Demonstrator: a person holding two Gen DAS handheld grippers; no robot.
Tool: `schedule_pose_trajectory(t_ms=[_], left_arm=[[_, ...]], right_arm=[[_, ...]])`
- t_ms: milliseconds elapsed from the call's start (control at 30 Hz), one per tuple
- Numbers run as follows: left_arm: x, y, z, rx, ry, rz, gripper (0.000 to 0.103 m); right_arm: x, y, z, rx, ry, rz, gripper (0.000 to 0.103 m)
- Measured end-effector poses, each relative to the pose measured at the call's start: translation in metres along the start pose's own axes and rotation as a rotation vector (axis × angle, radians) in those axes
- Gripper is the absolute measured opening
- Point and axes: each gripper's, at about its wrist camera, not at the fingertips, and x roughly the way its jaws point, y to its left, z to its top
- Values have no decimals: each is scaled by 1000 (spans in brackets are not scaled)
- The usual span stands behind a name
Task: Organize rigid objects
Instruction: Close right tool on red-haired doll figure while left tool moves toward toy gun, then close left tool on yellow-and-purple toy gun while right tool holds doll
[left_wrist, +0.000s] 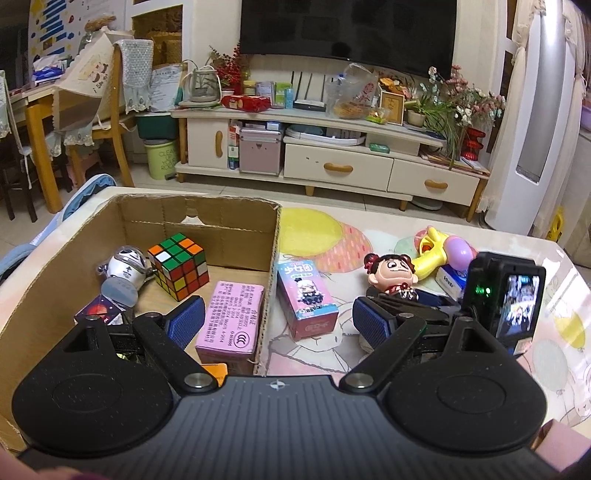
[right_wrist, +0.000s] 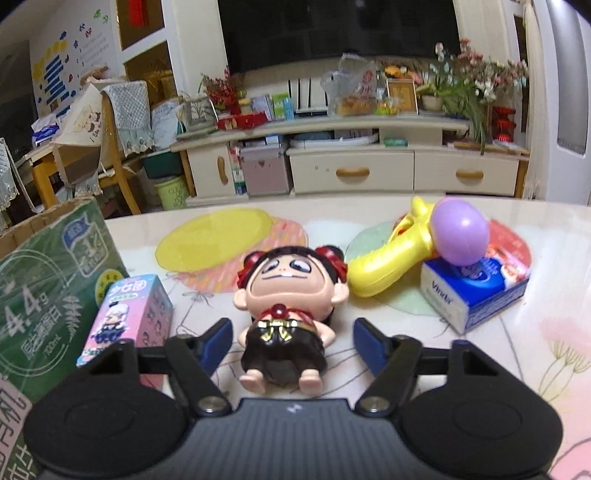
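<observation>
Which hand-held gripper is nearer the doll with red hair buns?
Right. The right hand-held gripper is open with its fingers on either side of the doll, not yet touching. The left hand-held gripper hangs open over the cardboard box wall, with the doll off to its right.

Warm indoor light, fisheye-bent edges, perhaps blurred

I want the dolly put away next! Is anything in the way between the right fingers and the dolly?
No. The right gripper is open, and the doll already lies on the table between its fingers. Nothing is between them.
</observation>
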Motion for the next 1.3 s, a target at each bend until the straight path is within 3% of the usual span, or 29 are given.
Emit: schedule_pose_trajectory(t_ms=[67,433,700,1000,1200,1300], left_arm=[[1,-1,0,6,3,-1,103],[3,-17,-3,47,-3,-22,103],[17,-43,-11,121,11,-55,103],[35,-76,-18,171,-3,-123,103],[54,-108,-22,215,-18,-201,103],[66,-126,-20,242,-37,-234,103]], right_arm=[[0,1,0,-16,5,2,51],[-37,-23,-21,-44,4,-24,51],[-78,-68,-42,-110,-1,-115,51],[-101,-136,-48,-20,-14,-213,51],[-98,-154,-43,43,-10,-222,52],[-97,-155,-42,53,-13,-203,61]])
